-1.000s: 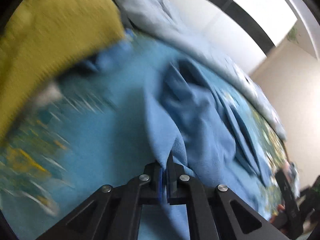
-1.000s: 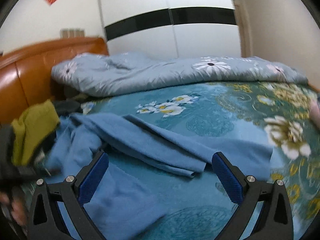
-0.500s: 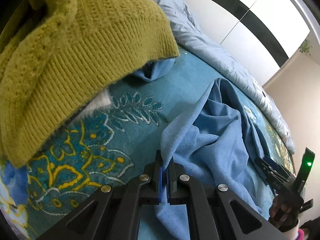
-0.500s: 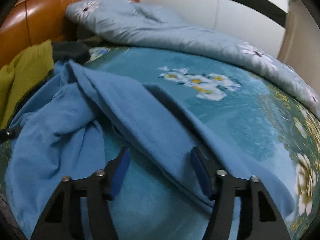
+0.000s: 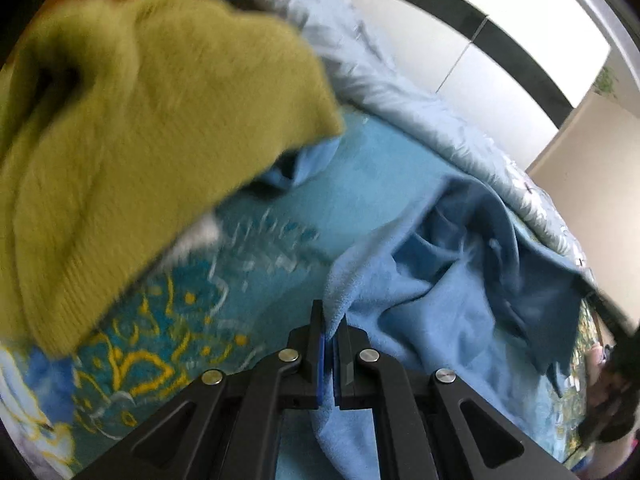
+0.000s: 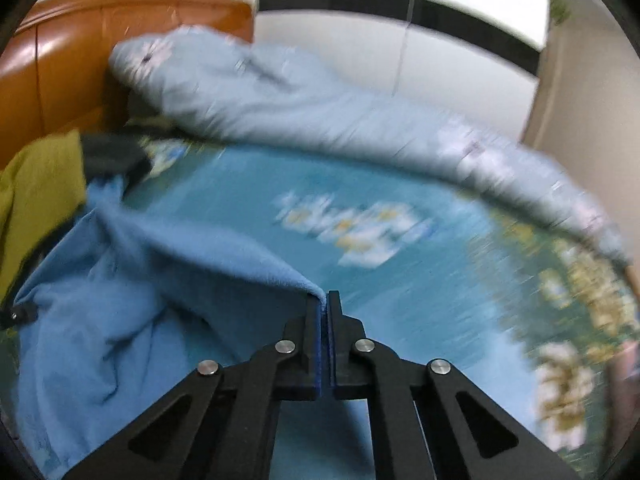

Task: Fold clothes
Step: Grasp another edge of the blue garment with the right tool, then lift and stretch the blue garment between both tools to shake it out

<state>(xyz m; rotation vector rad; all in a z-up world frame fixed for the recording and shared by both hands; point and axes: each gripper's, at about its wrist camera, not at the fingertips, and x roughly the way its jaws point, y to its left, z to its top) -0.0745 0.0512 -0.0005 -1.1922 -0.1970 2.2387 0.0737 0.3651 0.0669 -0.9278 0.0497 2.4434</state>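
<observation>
A light blue fleece garment [image 5: 448, 280] lies crumpled on the teal flowered bedsheet [image 5: 360, 184]. My left gripper [image 5: 331, 328] is shut on one edge of it, the cloth pinched between the blue pads and hanging below them. In the right wrist view the same blue garment [image 6: 120, 312] spreads to the left, and my right gripper [image 6: 323, 304] is shut on another edge, a taut fold running up and left from its tips. The other gripper shows as a dark blurred shape with a hand [image 5: 612, 392] at the left wrist view's right edge.
An olive-green knitted sweater [image 5: 132, 152] is heaped at the left, also seen as a green sweater [image 6: 40, 184] beside a dark garment [image 6: 112, 156]. A grey-blue flowered duvet [image 6: 320, 120] is bunched along the bed's far side. Behind stand an orange wooden headboard [image 6: 60, 60] and white wardrobe [image 6: 440, 40].
My right gripper, open a second ago, came down over the blue garment's fold and shut on it, then pulled it to the right. The left gripper stayed shut on its edge and shifted slightly.
</observation>
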